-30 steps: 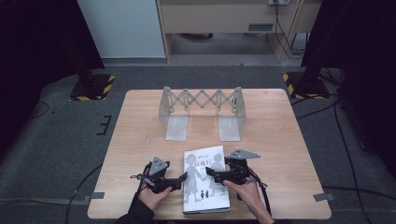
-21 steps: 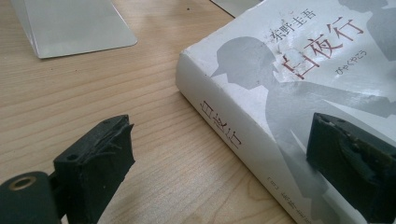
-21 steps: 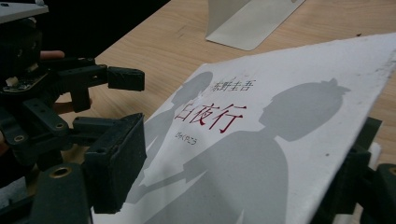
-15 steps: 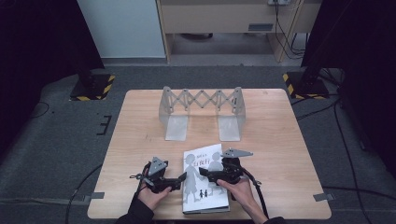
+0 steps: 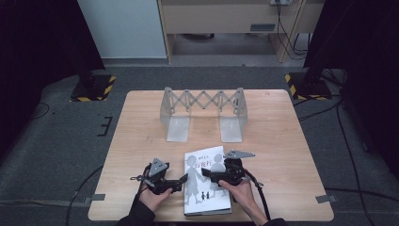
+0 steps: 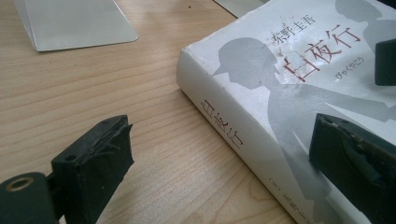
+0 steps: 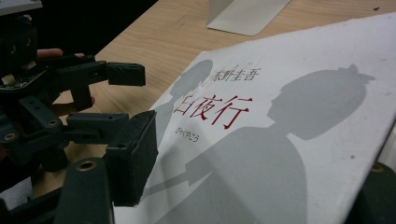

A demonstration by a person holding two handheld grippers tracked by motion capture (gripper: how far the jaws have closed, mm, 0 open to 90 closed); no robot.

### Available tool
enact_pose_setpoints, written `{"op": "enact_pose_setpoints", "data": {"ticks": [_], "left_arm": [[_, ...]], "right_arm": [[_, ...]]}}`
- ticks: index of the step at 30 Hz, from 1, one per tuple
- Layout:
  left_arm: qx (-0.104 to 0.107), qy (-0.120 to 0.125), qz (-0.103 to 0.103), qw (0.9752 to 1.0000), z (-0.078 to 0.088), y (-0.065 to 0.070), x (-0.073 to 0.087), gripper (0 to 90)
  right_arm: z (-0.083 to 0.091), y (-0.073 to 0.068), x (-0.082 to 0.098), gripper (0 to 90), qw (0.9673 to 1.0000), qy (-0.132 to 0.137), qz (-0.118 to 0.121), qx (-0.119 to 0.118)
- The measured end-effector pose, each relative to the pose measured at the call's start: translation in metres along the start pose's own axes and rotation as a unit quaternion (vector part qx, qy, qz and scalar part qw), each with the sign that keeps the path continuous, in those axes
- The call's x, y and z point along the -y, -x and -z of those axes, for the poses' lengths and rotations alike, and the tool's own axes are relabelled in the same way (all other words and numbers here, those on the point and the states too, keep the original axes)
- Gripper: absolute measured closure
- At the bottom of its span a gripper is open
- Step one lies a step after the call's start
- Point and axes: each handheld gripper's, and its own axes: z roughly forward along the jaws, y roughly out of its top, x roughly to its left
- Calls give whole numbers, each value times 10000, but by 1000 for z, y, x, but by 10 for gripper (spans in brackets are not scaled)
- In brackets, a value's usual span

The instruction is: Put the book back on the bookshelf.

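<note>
Lying flat near the front edge of the wooden worktop [image 5: 141,136], a white book [image 5: 207,193] sits between both tools. The left tool [image 5: 181,181] spreads wide across its spine edge, pads not pressing. The right tool [image 5: 207,176] straddles the cover, its jaws just closing, not yet gripping.

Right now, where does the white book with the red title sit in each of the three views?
High view: book lies flat at the table's near edge, between the two grippers.
Left gripper view: book fills the right half, spine toward the camera.
Right gripper view: book covers the centre and right, front cover up.
Shared landmark: the red title on the cover.
</note>
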Motion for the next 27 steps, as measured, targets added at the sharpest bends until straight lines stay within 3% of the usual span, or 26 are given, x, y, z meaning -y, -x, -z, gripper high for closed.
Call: {"op": "enact_pose_setpoints", "data": {"ticks": [8,12,27], "left_arm": [[-6,27,5,10000,-1,0,1,33],[-35,31,-76,10000,0,1,0,36],[308,71,245,9992,4,-1,-1,157]], "right_arm": [[2,5,0,463,9996,15,-288,2],[5,8,-3,555,9985,33,-527,-129],[13,3,-7,658,9974,204,-665,-167]]}}
